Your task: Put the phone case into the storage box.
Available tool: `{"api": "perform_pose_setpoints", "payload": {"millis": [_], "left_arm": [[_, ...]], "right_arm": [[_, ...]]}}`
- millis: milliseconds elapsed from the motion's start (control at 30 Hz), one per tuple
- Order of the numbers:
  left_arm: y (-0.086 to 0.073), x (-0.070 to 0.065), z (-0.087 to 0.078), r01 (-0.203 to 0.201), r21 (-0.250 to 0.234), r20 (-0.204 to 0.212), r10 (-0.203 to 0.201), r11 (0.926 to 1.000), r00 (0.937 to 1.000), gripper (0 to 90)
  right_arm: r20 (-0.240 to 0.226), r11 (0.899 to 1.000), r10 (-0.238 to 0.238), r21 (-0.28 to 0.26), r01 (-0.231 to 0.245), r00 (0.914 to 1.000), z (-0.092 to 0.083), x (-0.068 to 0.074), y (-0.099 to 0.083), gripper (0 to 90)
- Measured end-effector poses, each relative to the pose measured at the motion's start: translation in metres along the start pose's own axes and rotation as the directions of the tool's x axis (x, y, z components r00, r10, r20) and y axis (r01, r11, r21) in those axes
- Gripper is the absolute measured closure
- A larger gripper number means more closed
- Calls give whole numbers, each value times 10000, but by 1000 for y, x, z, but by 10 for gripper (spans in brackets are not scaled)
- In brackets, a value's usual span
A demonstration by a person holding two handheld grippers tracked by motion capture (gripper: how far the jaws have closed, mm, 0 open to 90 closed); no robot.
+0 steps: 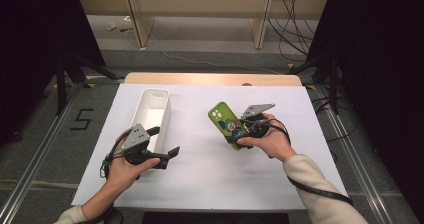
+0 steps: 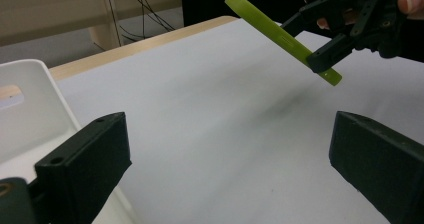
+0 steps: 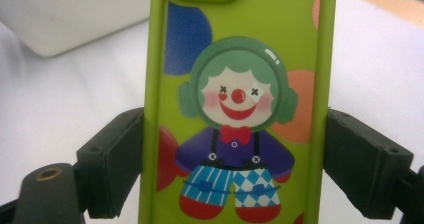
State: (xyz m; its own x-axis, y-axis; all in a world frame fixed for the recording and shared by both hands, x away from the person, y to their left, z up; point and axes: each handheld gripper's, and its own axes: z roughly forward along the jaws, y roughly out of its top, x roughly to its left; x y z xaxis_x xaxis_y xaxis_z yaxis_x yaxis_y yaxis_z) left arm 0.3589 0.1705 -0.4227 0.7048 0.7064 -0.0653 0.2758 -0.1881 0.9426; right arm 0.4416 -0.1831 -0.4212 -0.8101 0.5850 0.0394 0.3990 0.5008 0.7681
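My right gripper (image 1: 236,134) is shut on a green phone case (image 1: 225,122) and holds it above the white table cover, right of centre. In the right gripper view the case (image 3: 235,109) shows a clown picture, with a black jaw pressed against each long edge. The left gripper view has the case (image 2: 280,34) edge-on and tilted, clamped by the right gripper (image 2: 327,49). My left gripper (image 1: 164,141) rests at the near end of a white bin (image 1: 150,111). Its jaws stand wide apart, and the left gripper (image 2: 230,174) has nothing between them.
The long white bin (image 2: 30,109) lies lengthwise on the left half of the table and looks empty. The white cover (image 1: 200,164) ends at a wooden table edge (image 1: 210,79) at the back. Beyond it are table legs and cables on the floor.
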Motion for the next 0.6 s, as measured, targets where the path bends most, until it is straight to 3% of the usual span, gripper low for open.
{"api": "perform_pose_setpoints", "payload": {"millis": [300, 600], "left_arm": [[10, -3, 13, 132, -253, 221, -126, 9996, 9997, 44], [27, -9, 37, 65, -419, 520, -43, 9991, 9986, 46]], "right_arm": [[489, 9916, 368, -1255, -304, 9981, -17, 0, -15, 166], [590, 9805, 600, -1907, -477, 9965, -23, 5, -25, 166]]}}
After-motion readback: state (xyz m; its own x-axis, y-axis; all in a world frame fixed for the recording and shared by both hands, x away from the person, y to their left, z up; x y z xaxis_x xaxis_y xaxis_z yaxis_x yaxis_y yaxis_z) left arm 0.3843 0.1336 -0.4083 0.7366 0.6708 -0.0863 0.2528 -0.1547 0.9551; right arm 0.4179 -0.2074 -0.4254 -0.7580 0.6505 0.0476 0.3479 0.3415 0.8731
